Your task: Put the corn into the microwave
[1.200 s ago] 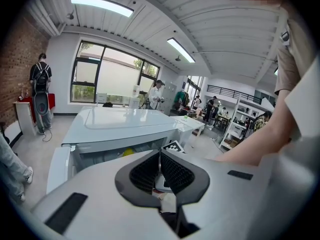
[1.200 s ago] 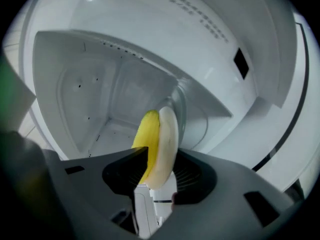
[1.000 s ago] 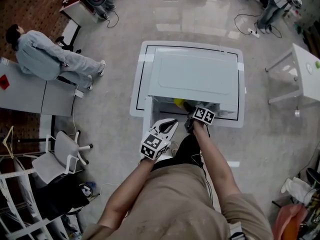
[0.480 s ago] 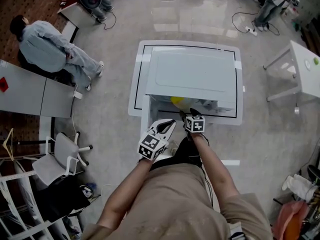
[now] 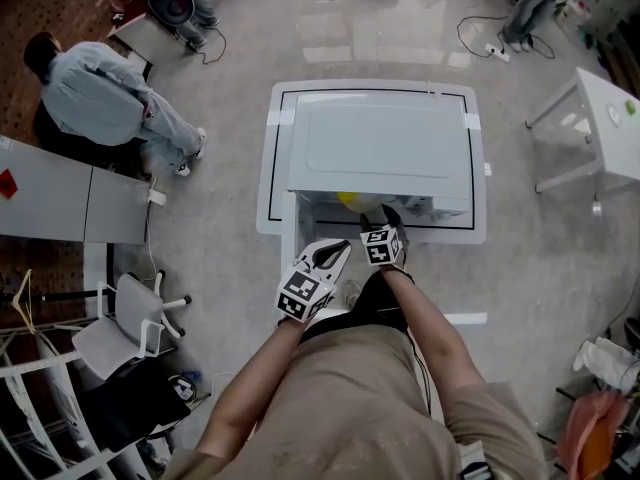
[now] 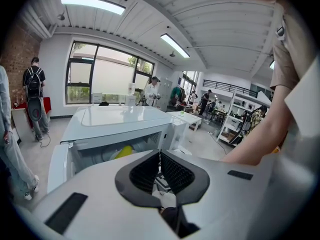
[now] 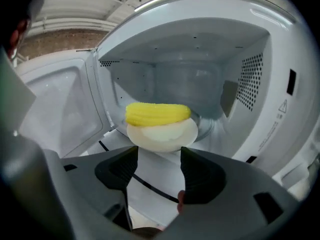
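Corn point(image 7: 157, 113) lies across a white plate point(image 7: 162, 134) inside the microwave point(image 7: 270, 109), whose door point(image 7: 55, 104) stands swung open at left. The right gripper point(image 7: 157, 156) sits just outside the opening, its fingers spread wide with nothing between them. The left gripper point(image 6: 160, 156) hangs off the near edge of the surface point(image 5: 275, 183), fingers closed together and empty.
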